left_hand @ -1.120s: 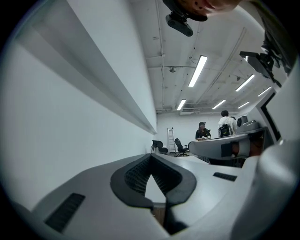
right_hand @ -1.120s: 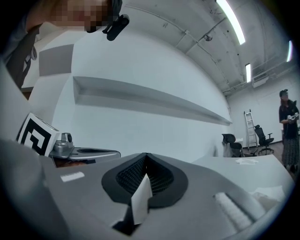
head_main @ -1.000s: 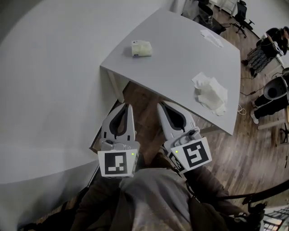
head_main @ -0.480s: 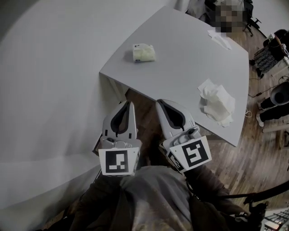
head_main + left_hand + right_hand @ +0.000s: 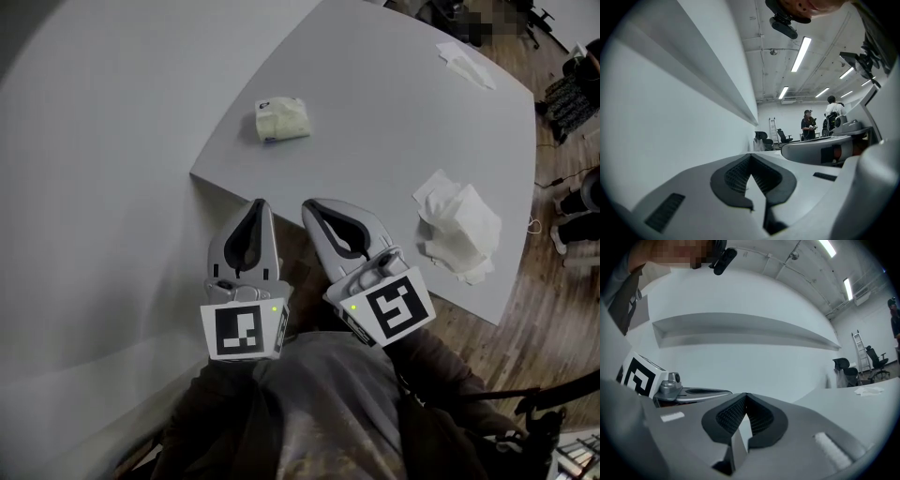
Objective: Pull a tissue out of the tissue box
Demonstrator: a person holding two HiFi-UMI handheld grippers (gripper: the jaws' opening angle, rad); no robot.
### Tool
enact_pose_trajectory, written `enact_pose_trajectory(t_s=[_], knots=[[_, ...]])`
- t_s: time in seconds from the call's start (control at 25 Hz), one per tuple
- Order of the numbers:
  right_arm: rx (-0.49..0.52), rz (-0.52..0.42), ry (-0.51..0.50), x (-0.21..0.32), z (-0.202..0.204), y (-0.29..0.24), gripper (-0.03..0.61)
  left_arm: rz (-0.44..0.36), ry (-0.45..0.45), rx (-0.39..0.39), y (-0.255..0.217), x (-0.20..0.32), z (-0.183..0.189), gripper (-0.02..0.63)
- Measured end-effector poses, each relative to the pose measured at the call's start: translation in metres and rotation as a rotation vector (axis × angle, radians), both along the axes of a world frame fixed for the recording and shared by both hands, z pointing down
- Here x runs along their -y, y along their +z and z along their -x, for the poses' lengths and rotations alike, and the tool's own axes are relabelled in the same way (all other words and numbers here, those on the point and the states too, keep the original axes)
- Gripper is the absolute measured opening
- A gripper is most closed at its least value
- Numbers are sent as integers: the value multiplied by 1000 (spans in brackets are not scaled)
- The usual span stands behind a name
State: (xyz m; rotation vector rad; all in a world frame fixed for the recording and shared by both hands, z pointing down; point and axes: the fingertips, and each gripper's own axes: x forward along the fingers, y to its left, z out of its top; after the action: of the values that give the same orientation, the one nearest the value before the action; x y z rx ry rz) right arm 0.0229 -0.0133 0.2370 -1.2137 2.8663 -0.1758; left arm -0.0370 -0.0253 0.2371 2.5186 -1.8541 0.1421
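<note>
A: So, where is the tissue box [image 5: 281, 120]?
B: On the table [image 5: 394, 131], by its left edge.
A: And the jaws?
B: Left gripper [image 5: 257, 206] and right gripper [image 5: 315, 206] both clenched on nothing, just off the table's near corner.

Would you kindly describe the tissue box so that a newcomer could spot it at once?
Start at the white table and go to its near left corner. The tissue box sits there alone, a small pale squared pack, unlike the loose crumpled tissue pile at the right edge and the flat tissue at the far side.
</note>
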Motion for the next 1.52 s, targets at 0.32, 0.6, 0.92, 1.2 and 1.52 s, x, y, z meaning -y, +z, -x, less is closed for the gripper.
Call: enact_pose_trajectory(t_s=[0.32, 0.6, 0.92, 1.2, 1.52], knots=[[1, 27, -40, 45, -8, 10, 3, 28, -41, 0, 8, 40, -9, -3], [-26, 50, -53, 81, 5, 22, 3, 41, -45, -18, 16, 80, 0, -3], [-58, 43, -13, 155, 14, 23, 3, 57, 42, -23, 25, 153, -2, -3], [-63, 99, 40, 221, 25, 41, 3, 117, 81, -39, 51, 214, 11, -3], [-90, 131, 85, 268, 33, 62, 3, 182, 137, -63, 78, 259, 17, -3]])
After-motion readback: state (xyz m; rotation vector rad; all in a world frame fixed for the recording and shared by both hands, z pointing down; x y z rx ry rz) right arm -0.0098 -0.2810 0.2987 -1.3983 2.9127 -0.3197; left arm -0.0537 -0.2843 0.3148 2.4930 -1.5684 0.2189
